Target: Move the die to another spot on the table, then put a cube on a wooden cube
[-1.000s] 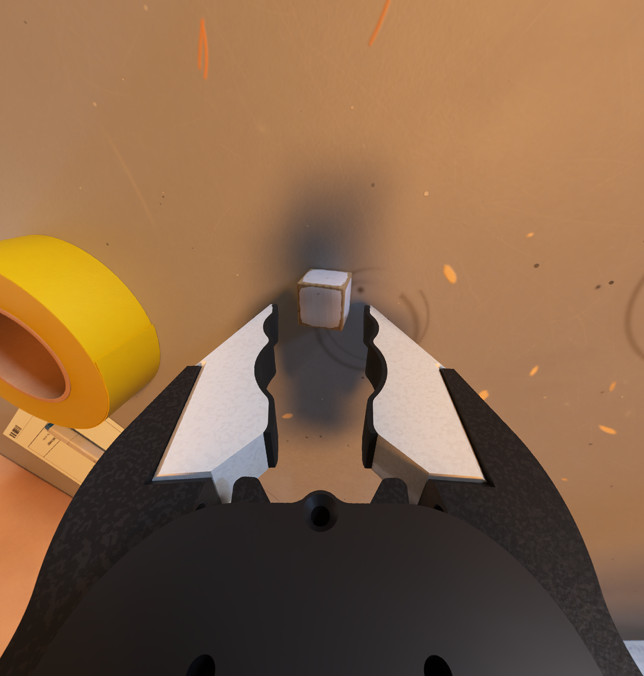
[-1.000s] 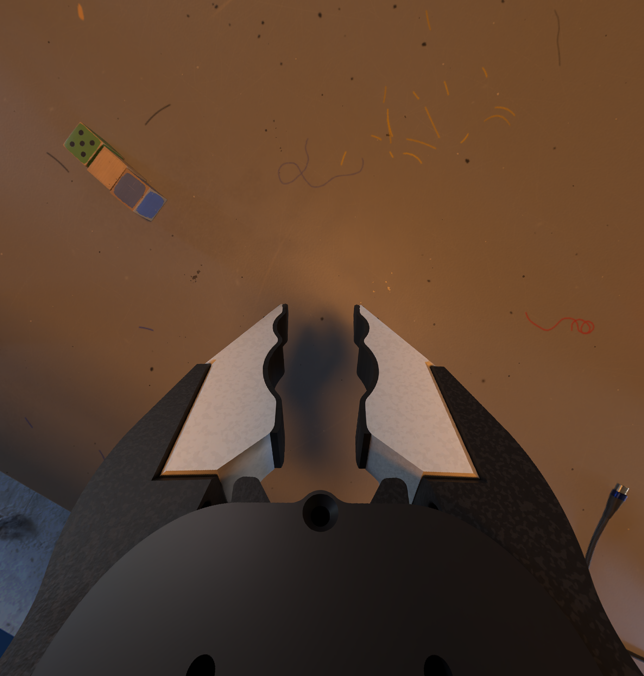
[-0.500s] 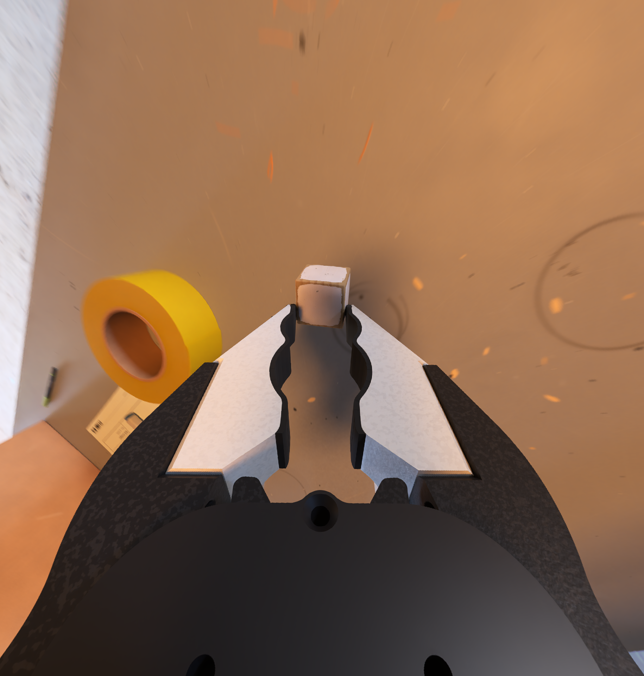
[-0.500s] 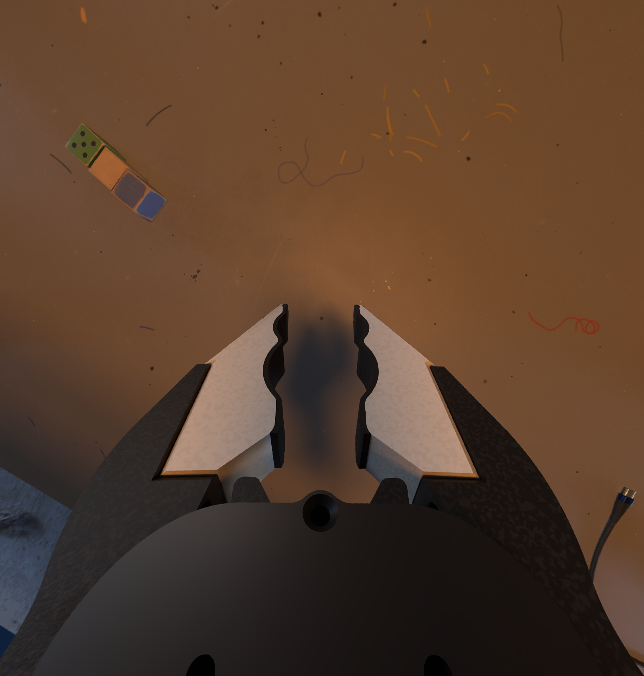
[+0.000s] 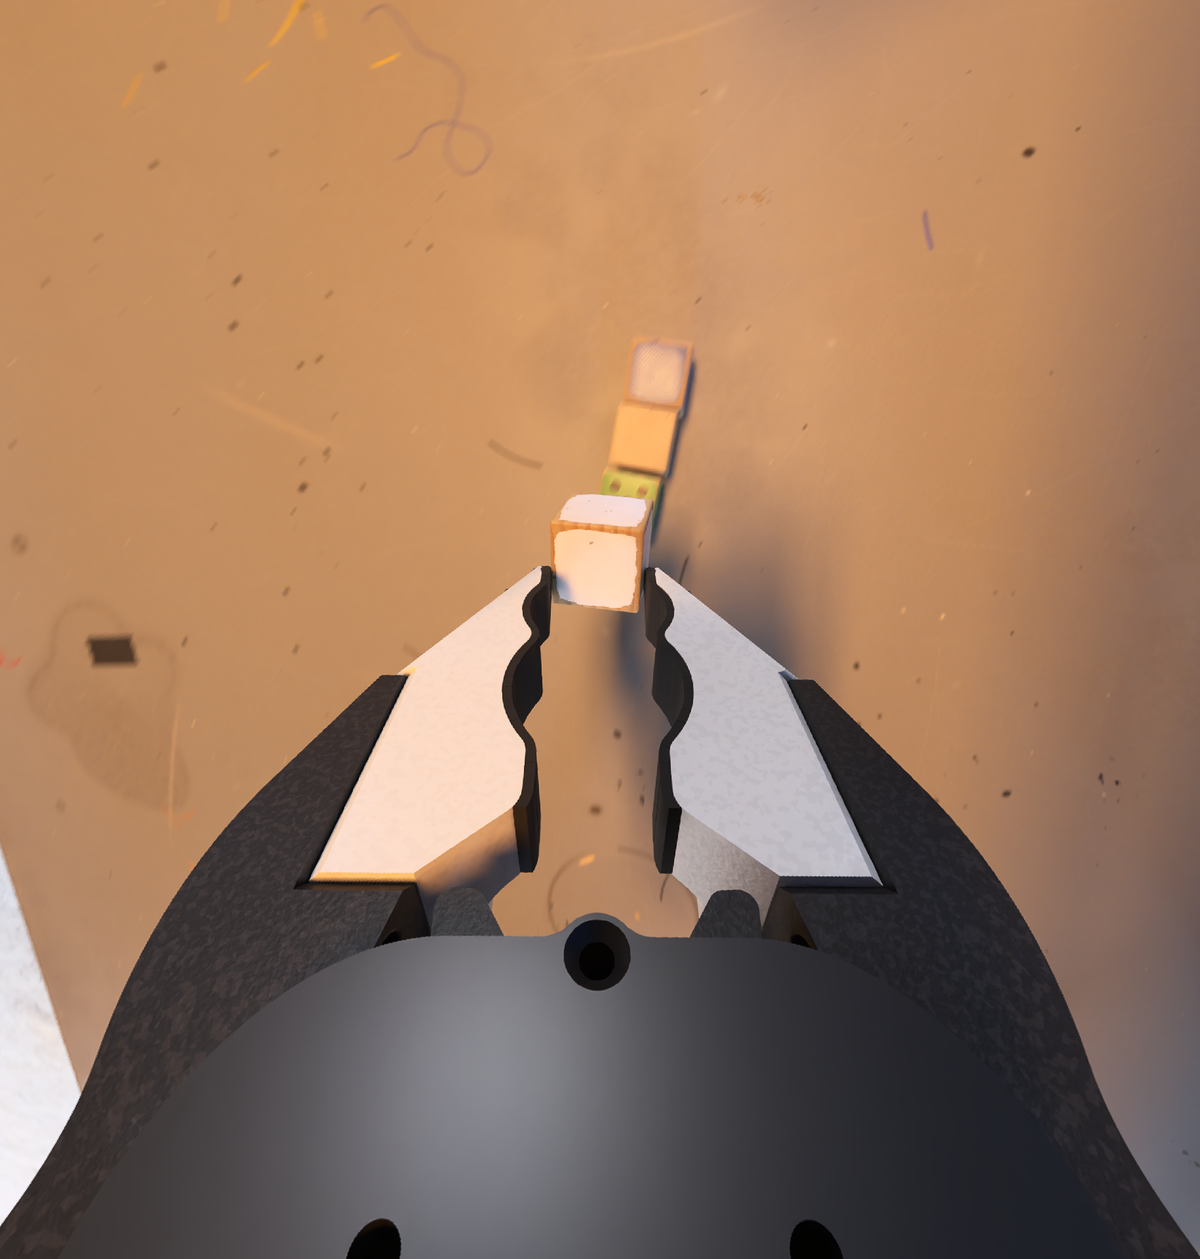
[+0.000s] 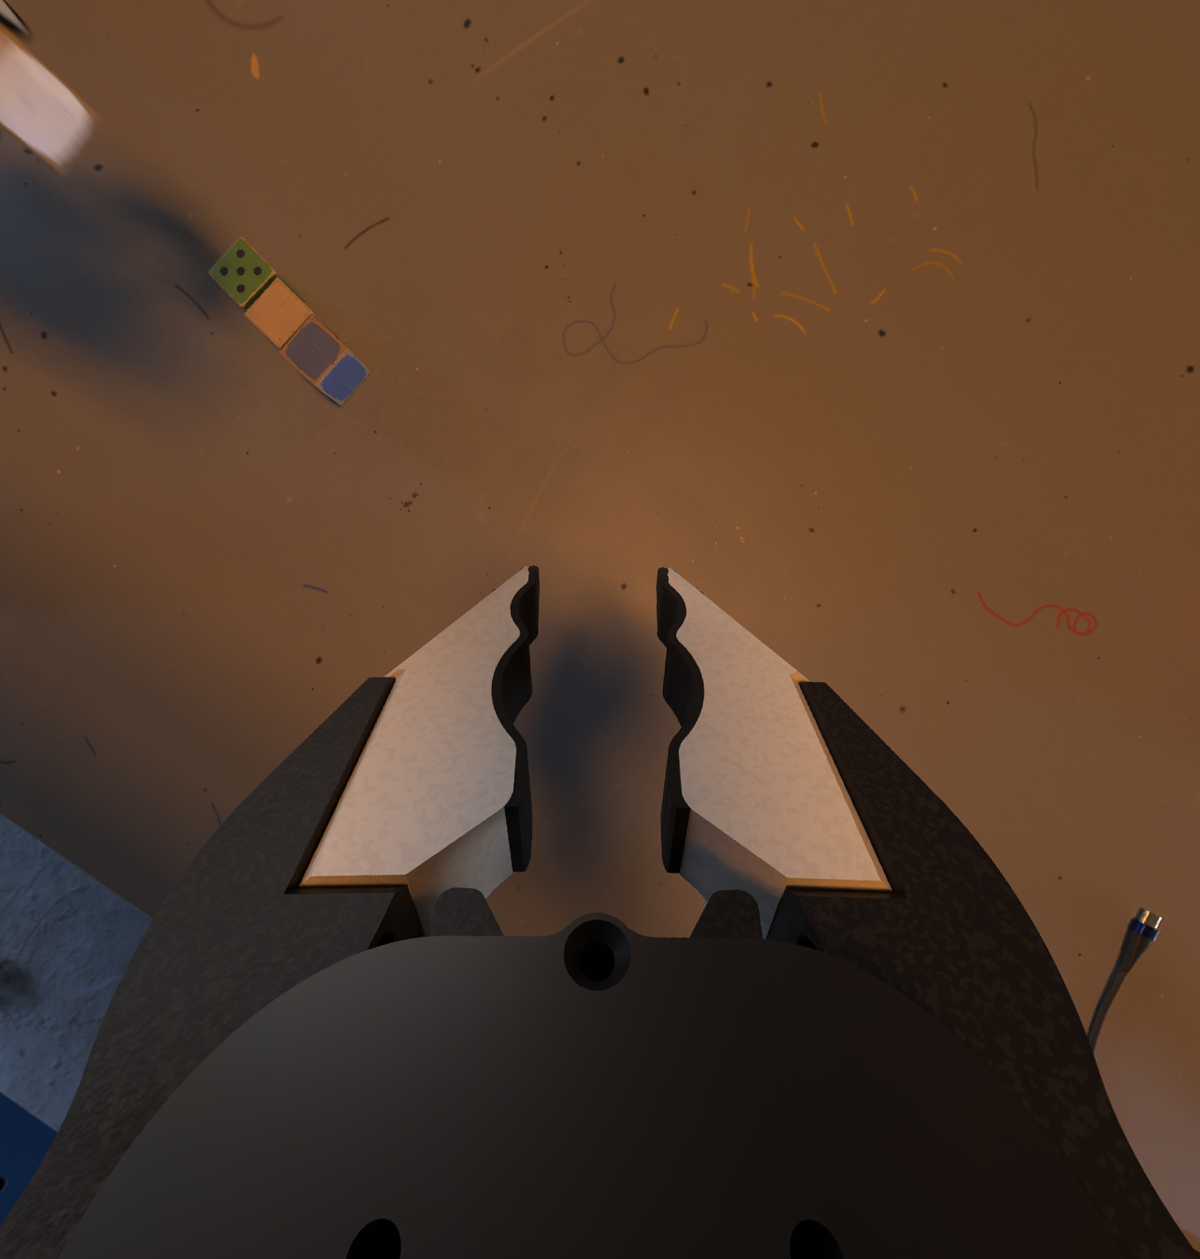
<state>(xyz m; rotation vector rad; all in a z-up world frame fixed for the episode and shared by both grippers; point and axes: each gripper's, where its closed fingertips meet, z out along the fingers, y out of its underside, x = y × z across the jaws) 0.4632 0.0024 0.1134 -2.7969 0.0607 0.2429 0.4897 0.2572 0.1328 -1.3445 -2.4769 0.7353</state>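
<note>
My left gripper [image 5: 597, 579] is shut on a white cube with wooden edges [image 5: 596, 555] and holds it above the table, just short of a row of small cubes. In the left wrist view the row runs away from me: a green die [image 5: 630, 485], partly hidden behind the white cube, then a plain wooden cube [image 5: 641, 436], then a pale grey-topped cube [image 5: 658, 371]. The right wrist view shows the row at upper left: die [image 6: 241, 270], wooden cube [image 6: 278, 312], grey cube [image 6: 313, 349], blue cube [image 6: 344, 377]. My right gripper [image 6: 597, 579] is open and empty over bare table.
The held white cube shows blurred at the top left corner of the right wrist view [image 6: 32, 102]. A small dark flat piece [image 5: 112, 649] lies left. The table edge [image 5: 11, 886] runs at lower left. A cable plug [image 6: 1144, 925] and a red thread [image 6: 1040, 616] lie right.
My left gripper closed on the white cube, lifted it and carried it to the row of cubes; the yellow tape roll left its view. My right gripper has hardly moved.
</note>
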